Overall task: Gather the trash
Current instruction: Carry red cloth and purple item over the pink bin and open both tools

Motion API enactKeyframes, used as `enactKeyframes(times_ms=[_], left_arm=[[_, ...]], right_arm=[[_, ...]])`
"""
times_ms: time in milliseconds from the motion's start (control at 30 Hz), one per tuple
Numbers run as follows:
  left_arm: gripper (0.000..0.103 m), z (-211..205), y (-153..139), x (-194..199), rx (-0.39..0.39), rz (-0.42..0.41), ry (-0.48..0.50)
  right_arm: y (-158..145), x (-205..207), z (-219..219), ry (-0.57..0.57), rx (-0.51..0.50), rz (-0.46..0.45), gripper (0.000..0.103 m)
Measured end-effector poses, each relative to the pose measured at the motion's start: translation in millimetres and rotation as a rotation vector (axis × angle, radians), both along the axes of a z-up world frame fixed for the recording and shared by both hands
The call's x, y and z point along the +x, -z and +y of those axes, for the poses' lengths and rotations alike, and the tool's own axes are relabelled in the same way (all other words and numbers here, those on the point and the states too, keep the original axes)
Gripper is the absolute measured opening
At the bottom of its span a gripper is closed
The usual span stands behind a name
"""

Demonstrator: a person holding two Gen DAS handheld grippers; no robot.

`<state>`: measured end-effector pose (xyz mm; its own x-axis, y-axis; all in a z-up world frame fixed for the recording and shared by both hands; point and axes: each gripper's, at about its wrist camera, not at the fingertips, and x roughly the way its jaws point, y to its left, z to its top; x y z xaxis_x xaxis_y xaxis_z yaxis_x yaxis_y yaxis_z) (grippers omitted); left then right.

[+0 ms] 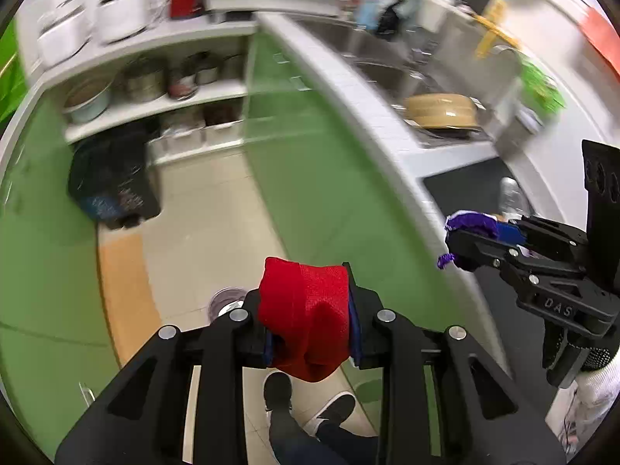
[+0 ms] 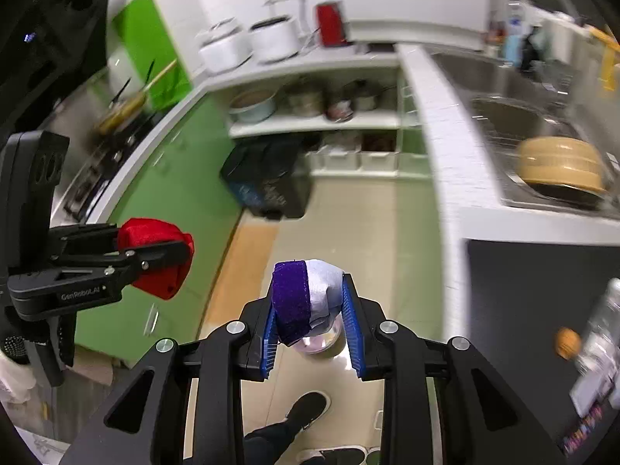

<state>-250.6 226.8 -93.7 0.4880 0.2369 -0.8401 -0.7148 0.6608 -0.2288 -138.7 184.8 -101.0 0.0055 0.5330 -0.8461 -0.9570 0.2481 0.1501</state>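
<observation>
Left wrist view shows the left gripper point(image 1: 310, 317) with its fingers closed on a red cloth wad point(image 1: 304, 317), held above the tiled floor point(image 1: 201, 209) between green cabinets. Right wrist view shows the right gripper point(image 2: 312, 310) with its fingers clamped on a purple-and-white wad point(image 2: 306, 298), beside the white surface point(image 2: 438, 124) with its sink point(image 2: 500, 116). A black bin point(image 2: 267, 178) stands on the floor ahead, well apart from both wads.

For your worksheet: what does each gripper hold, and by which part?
Left gripper: red bundle, pinched across its middle. Right gripper: purple-and-white bundle, pinched across its sides.
</observation>
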Motion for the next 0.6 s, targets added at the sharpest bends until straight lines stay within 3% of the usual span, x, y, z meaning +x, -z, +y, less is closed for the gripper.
enactKeyframes(times_ms=[233, 467, 600], left_arm=[[0.028, 47.6, 80.7, -31.1, -0.075, 0.044, -0.077], [0.028, 85.3, 207.5, -43.0, -0.172, 0.084, -0.100], [0.028, 103.5, 287.9, -47.7, -0.235, 0.085, -0.117]], right_arm=[[86.8, -31.3, 69.2, -0.098, -0.113, 0.070, 0.029], [202.2, -44.5, 110.2, -0.138, -0.244, 0.130, 0.029], [284.7, -45.4, 125.2, -0.139, -0.307, 0.156, 0.029]])
